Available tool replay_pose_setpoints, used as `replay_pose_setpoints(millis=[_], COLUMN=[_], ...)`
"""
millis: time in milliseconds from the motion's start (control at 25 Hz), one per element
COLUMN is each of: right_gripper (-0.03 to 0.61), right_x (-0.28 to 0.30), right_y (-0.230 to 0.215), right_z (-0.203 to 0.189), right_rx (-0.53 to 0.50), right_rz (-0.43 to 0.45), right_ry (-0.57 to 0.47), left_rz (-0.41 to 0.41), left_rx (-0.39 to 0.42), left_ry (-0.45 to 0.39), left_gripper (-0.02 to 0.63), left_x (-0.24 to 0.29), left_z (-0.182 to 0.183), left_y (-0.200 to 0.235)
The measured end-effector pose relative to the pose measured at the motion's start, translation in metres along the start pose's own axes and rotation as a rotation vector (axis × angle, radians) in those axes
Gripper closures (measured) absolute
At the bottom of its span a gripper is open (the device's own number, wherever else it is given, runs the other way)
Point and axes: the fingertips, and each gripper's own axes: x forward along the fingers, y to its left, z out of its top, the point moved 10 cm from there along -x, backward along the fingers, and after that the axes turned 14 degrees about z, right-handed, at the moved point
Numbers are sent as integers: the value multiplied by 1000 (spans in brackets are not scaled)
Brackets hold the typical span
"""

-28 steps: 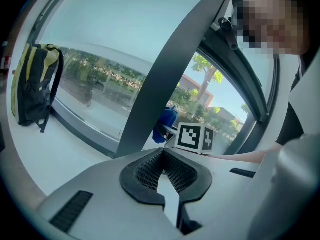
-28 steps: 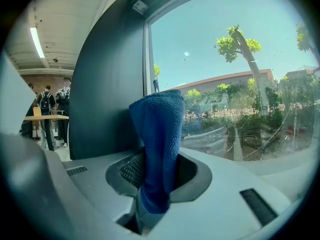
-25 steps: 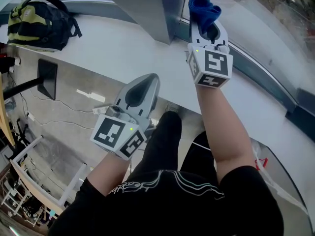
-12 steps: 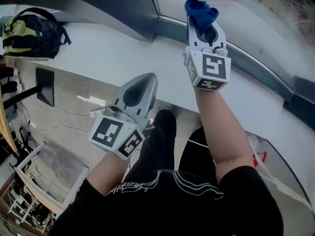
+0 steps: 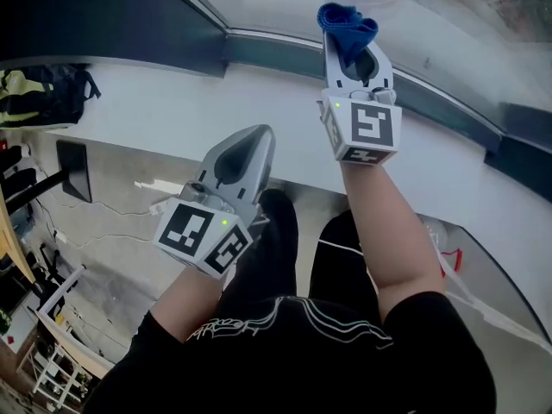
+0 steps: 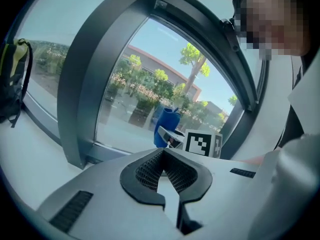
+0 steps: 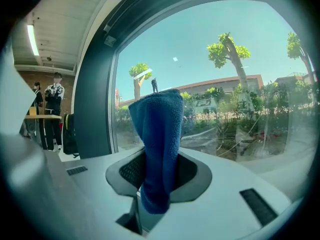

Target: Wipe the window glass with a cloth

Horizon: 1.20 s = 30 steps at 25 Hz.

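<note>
A blue cloth (image 5: 347, 26) (image 7: 157, 144) sticks out from my right gripper (image 5: 349, 46) (image 7: 156, 184), which is shut on it. The cloth tip is held up close to the window glass (image 5: 414, 24) (image 7: 220, 84), just above the dark lower frame; I cannot tell whether it touches the pane. My left gripper (image 5: 250, 145) (image 6: 164, 176) is shut with nothing between its jaws, lower and left, over the white sill's (image 5: 172, 110) near edge. In the left gripper view the cloth (image 6: 165, 126) and right gripper's marker cube (image 6: 202, 144) show in front of the glass.
A dark window post (image 6: 82, 94) (image 7: 95, 104) stands left of the pane. A black and green backpack (image 5: 43, 93) (image 6: 12, 84) lies on the sill far left. People (image 7: 52, 109) stand indoors at left. Cables and racks sit on the floor (image 5: 95, 222) below.
The view has swung right along the window: the backpack and post slid left. My right gripper with the cloth rose slightly toward the glass. The left gripper kept its place.
</note>
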Motion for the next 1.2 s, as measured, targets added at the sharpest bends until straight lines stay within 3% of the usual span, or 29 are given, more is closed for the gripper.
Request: replay_pose_setpoints(millis=[1200], right_gripper=[485], right_x=[-208], right_y=[-190], right_z=[-32], right_rx=[16], right_rz=[-218], right_ry=[-17], left_rz=[-198], left_rx=[128], left_ry=[79], left_gripper=[610], left_x=[87], left_z=[-48], left_y=[-230])
